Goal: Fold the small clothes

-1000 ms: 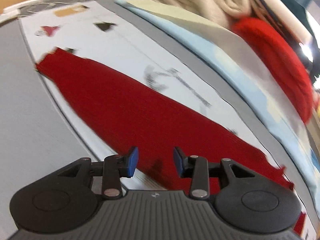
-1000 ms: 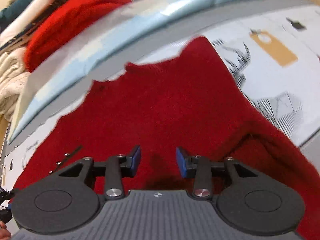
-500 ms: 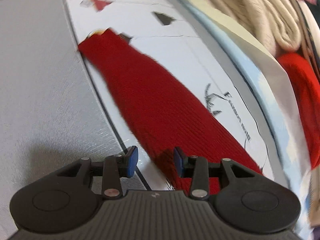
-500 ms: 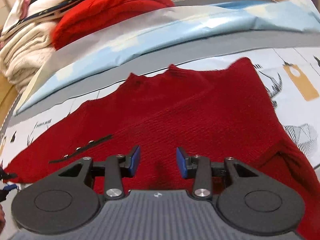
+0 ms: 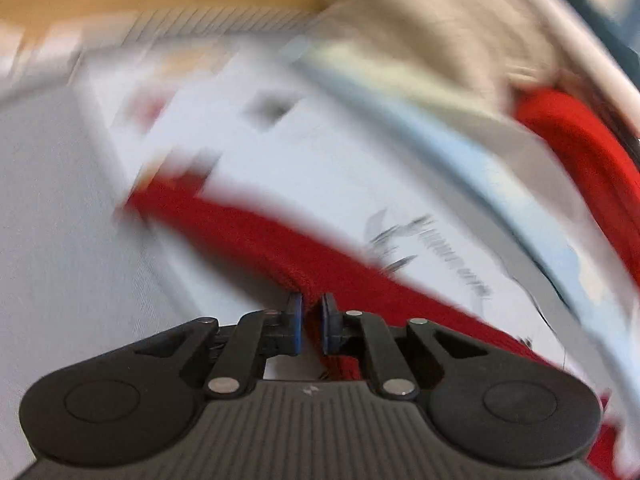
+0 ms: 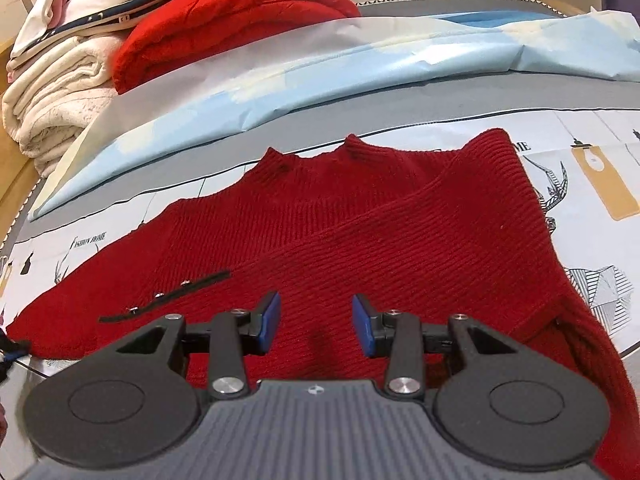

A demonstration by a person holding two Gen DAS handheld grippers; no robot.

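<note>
A dark red knit sweater (image 6: 360, 232) lies on the white printed mat (image 6: 592, 132), its right sleeve folded across the body and its neck to the far side. My right gripper (image 6: 316, 324) is open and empty just above the sweater's lower body. In the blurred left wrist view my left gripper (image 5: 311, 312) is shut on the edge of the sweater's left sleeve (image 5: 248, 232), which stretches away to its cuff at the left.
A light blue sheet (image 6: 360, 56) lies beyond the mat. Behind it is a stack of folded laundry: a bright red knit (image 6: 224, 12) and cream towels (image 6: 52, 92). A black button strip (image 6: 168, 296) lies on the sweater's left part.
My left gripper has closed on the edge of the left sleeve and is moving fast, blurring its view. My right gripper stays open over the sweater's body.
</note>
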